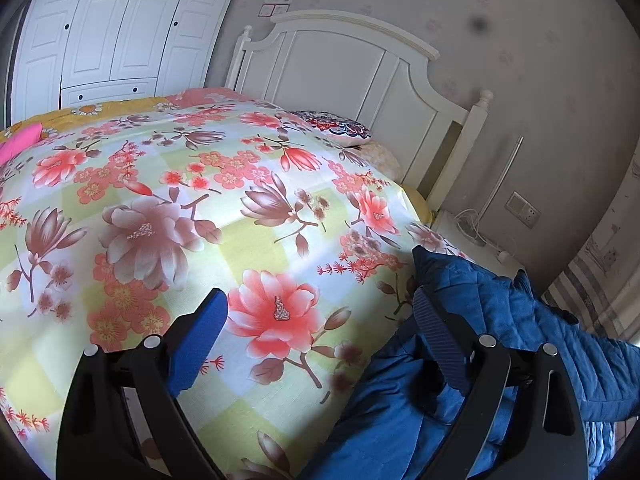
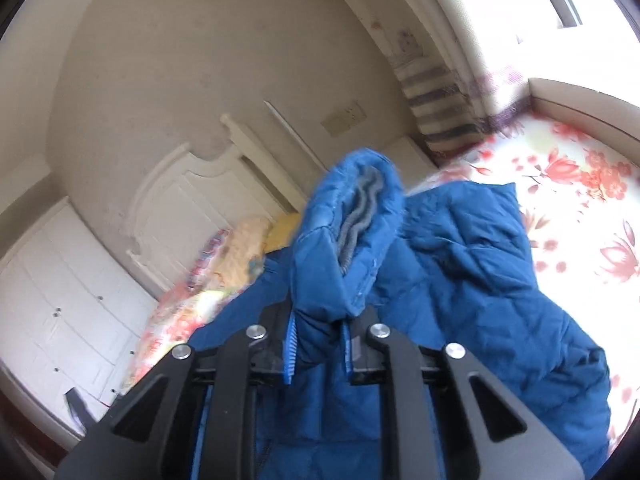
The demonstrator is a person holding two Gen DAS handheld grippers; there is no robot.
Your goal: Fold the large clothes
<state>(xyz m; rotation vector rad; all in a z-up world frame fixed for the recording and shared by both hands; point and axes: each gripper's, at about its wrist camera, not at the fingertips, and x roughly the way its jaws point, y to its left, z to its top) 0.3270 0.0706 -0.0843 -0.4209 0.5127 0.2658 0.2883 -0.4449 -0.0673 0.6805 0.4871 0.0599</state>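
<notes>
Blue quilted jacket (image 2: 480,264) lies crumpled on the floral bed (image 1: 200,200). Right tongs (image 2: 320,344) pinch its sleeve with the grey-ribbed cuff (image 2: 356,216) raised; left tongs (image 1: 320,312) gape wide, empty, beside the jacket.

Blue jacket (image 1: 500,320) beside open-jawed left tool (image 1: 320,320)

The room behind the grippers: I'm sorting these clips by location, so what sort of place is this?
A bedroom, most likely in a home. A bed with a floral bedspread stands against a white headboard, a white wardrobe fills the far wall, and a blue jacket lies on the bed.
</notes>
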